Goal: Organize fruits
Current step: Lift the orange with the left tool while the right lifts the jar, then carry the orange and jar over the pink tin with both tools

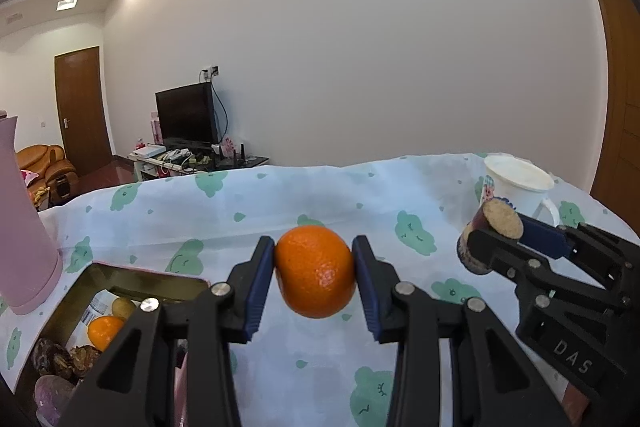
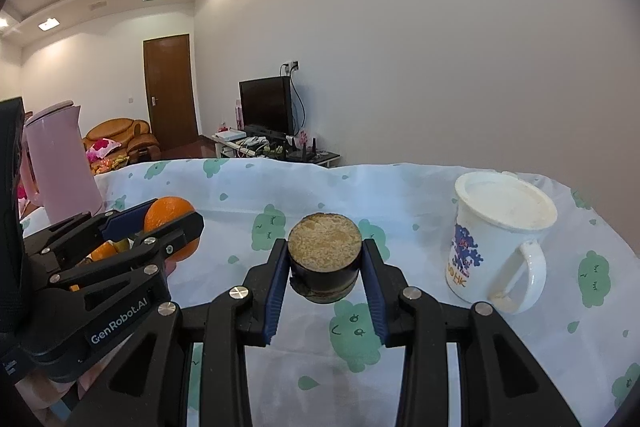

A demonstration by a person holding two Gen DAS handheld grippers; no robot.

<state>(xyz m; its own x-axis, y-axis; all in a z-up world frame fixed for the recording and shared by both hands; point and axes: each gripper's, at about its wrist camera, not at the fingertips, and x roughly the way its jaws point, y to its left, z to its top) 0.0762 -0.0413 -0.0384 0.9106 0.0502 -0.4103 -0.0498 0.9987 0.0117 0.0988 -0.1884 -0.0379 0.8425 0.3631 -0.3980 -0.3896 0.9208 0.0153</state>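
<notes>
My left gripper [image 1: 314,247] is shut on an orange [image 1: 316,271] and holds it just above the cloud-print tablecloth [image 1: 240,211]. The right wrist view shows the same gripper [image 2: 172,217] and orange [image 2: 168,211] at the left. My right gripper [image 2: 325,255] is shut on a short dark cylinder of fruit with a tan, fibrous cut top [image 2: 325,241], also lifted off the cloth. In the left wrist view that gripper [image 1: 496,239] and its piece [image 1: 503,221] sit to the right of the orange. An open metal tin [image 1: 132,277] at lower left holds another orange [image 1: 103,331] and several other fruits.
A tall pink kettle [image 1: 20,227] stands left of the tin, also seen as the pink kettle [image 2: 64,163]. A white lidded mug [image 2: 496,239] with a handle stands at the right, near the table's far edge. Bare cloth lies between the two grippers.
</notes>
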